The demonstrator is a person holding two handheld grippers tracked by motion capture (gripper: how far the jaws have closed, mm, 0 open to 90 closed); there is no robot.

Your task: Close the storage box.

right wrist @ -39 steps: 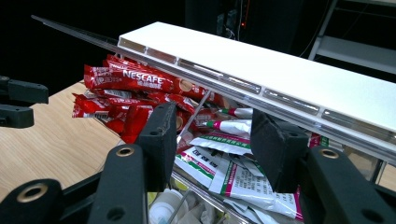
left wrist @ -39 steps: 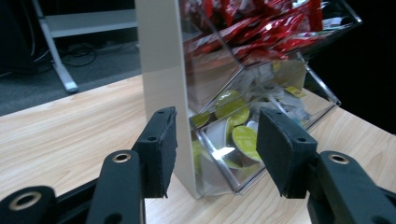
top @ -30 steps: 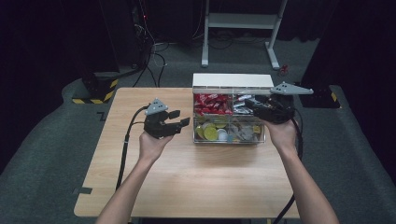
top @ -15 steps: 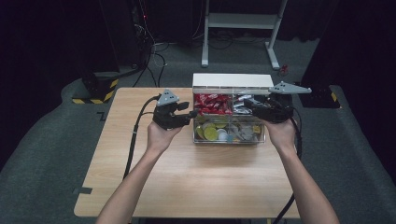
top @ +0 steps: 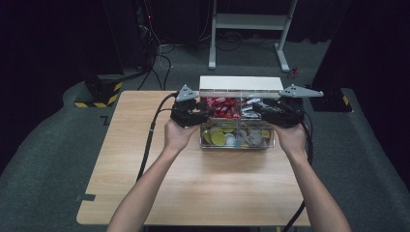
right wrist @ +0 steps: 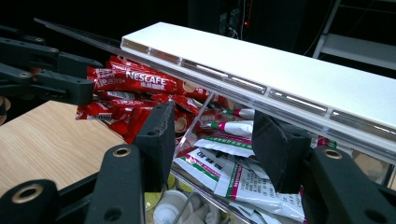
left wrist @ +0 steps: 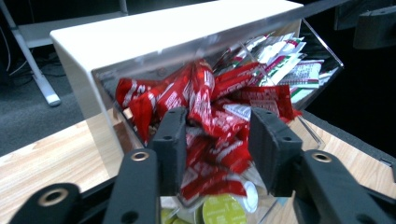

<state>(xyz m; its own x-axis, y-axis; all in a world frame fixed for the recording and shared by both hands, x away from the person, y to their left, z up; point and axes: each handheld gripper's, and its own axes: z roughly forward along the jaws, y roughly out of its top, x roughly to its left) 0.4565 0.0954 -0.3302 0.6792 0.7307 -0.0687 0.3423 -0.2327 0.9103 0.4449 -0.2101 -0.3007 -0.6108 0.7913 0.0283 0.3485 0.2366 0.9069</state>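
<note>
Now, from high up, your left gripper (top: 209,114) sits right at the box's (top: 240,83) left end, nearer the red packets (top: 218,105) than your right gripper (top: 258,107). In the left gripper view, its jaws have been closing, half-spread, nothing pinched; the packets (left wrist: 211,112) lie straight ahead. In the right gripper view, the spread jaws face green sachets (right wrist: 219,161).

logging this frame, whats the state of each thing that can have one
clear box: upright on the table, lid up, full
white lid: raised, open
red sachets: piled in the back compartment, none gripped
white sachets: stacked loose in the neighbouring compartment
left gripper: jaws just closing, open around red sachets
right gripper: open, holding nothing
</note>
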